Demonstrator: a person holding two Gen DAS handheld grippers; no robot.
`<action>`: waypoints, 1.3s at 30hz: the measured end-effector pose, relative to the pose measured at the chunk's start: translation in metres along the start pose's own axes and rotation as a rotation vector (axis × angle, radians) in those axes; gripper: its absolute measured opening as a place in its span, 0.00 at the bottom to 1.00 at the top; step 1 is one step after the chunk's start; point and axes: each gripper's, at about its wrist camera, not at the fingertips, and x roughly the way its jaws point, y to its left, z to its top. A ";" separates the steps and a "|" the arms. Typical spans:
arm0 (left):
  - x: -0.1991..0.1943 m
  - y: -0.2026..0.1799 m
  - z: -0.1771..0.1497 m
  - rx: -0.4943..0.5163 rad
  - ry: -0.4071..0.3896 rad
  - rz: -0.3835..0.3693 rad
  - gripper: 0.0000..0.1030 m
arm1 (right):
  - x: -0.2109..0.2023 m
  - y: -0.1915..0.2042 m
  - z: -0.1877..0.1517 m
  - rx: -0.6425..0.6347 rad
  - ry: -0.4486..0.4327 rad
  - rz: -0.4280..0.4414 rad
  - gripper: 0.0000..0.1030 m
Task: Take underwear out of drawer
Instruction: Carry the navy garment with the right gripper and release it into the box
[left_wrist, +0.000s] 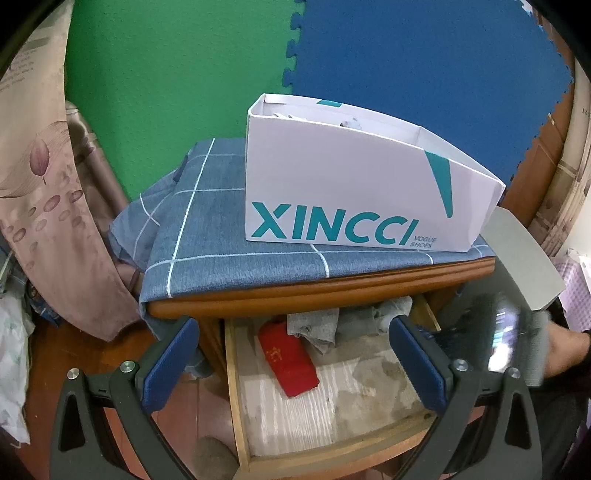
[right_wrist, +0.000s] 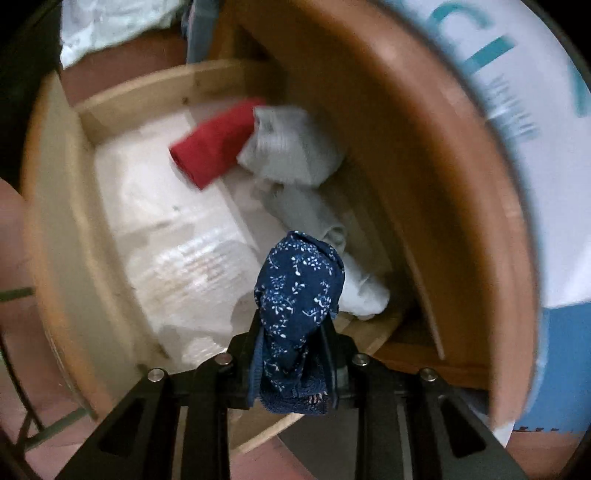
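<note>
1. We are holding the blue floral underwear (right_wrist: 299, 295) in the right gripper (right_wrist: 293, 354), its jaws pinched shut on the cloth. The bundle is bunching up past the tips and hanging above the near right part of the open drawer (right_wrist: 110, 107), apparently clear of the liner.

2. We are judging the underwear to be light, soft and limp. It is crumpling into a ball rather than keeping any shape, so it should sag and swing when carried. Nothing about it looks fragile.

3. We are gripping it low on the bundle, where the folded fabric is thickest, with a patterned band edge showing near the base of the fingers. That thick fold seems a sound place to hold: thin cotton can slide through pads if only a single layer is pinched.

4. We are keeping the left gripper (left_wrist: 295, 354) wide open and empty, in front of the cabinet, with the drawer showing between its blue pads (left_wrist: 170, 358).

5. We are still seeing other soft items in the drawer: a red folded cloth (left_wrist: 288, 362) toward the far left, grey socks (right_wrist: 291, 147) beside it, and a white piece (right_wrist: 365, 295) just under the blue bundle.

6. We are hedging here: the right view is motion-blurred, so we cannot tell whether a trailing edge is touching the white piece.

7. We are noting the white shoe box (left_wrist: 351, 184) on top of the cabinet.
</note>
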 end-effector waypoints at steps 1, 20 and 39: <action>0.000 0.000 0.000 0.001 0.004 -0.002 0.99 | -0.012 -0.005 -0.001 0.022 -0.021 0.013 0.26; -0.006 0.003 -0.002 -0.010 -0.002 -0.021 0.99 | -0.263 -0.143 -0.010 0.501 -0.461 0.066 0.26; -0.007 0.021 0.000 -0.095 0.010 -0.076 0.99 | -0.206 -0.102 -0.007 0.497 -0.450 0.145 0.26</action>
